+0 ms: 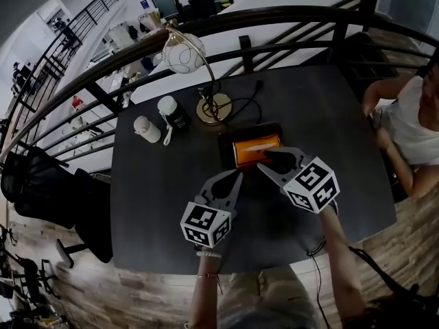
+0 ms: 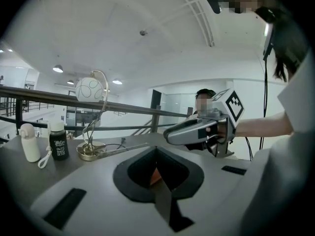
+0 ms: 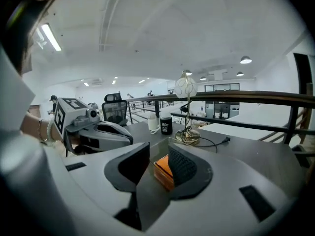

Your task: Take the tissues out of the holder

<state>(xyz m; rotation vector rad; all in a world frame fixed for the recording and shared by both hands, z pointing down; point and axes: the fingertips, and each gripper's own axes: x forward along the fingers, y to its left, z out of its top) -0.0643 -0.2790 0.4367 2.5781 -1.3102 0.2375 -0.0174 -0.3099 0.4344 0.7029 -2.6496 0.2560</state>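
Observation:
An orange tissue pack (image 1: 255, 147) lies in a black holder (image 1: 224, 149) at the middle of the dark table (image 1: 158, 204). My right gripper (image 1: 271, 160) hovers at the pack's near edge, open, and in the right gripper view the orange pack (image 3: 162, 172) shows between its pads (image 3: 183, 168). My left gripper (image 1: 236, 176) is just left of the holder's near corner, with its jaws together and nothing held. In the left gripper view a sliver of orange (image 2: 153, 176) shows behind the closed pads (image 2: 170, 168), and the right gripper (image 2: 170, 133) crosses ahead.
A gold lamp (image 1: 184, 52) stands on its base (image 1: 214, 108) behind the holder, with a cable running right. A white bottle (image 1: 146, 129) and a dark bottle (image 1: 173, 114) stand at the back left. A person (image 1: 411, 125) sits at the right; a black chair (image 1: 48, 190) is left.

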